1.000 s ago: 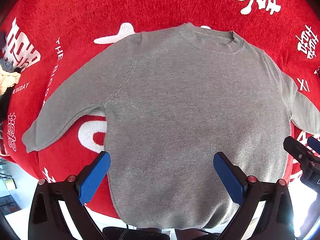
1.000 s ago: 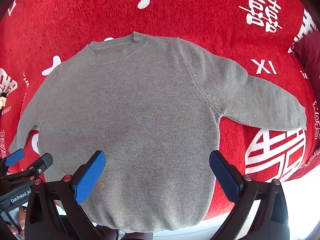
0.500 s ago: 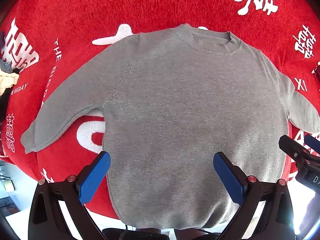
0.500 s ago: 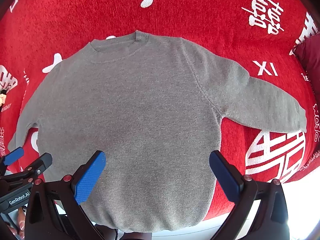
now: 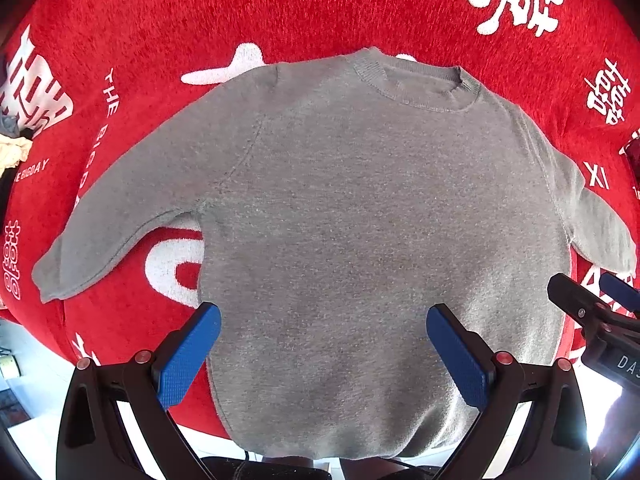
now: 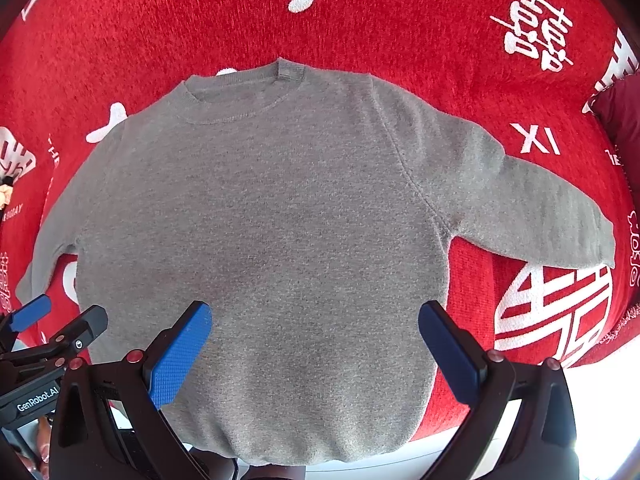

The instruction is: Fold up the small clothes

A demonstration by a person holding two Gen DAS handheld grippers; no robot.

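A small grey sweater (image 5: 360,216) lies flat and spread out, collar (image 5: 420,80) at the far side, hem hanging over the near edge. Its left sleeve (image 5: 120,220) and right sleeve (image 6: 536,212) stretch outward. My left gripper (image 5: 324,340) hovers open above the lower left of the body, nothing between its blue pads (image 5: 188,354). My right gripper (image 6: 316,344) hovers open above the lower right part, also empty. Each gripper shows at the other view's edge: the right one (image 5: 596,312), the left one (image 6: 52,324).
A red blanket (image 5: 280,8) with white characters covers the surface under the sweater. A pile of other clothes (image 5: 12,148) sits at the far left edge. A dark red cushion (image 6: 624,120) lies at the right. Bright floor shows below the near edge.
Both views have drifted slightly, so the sweater sits a touch lower and more centred in frame. The sweater itself lies unchanged and both grippers stay open.
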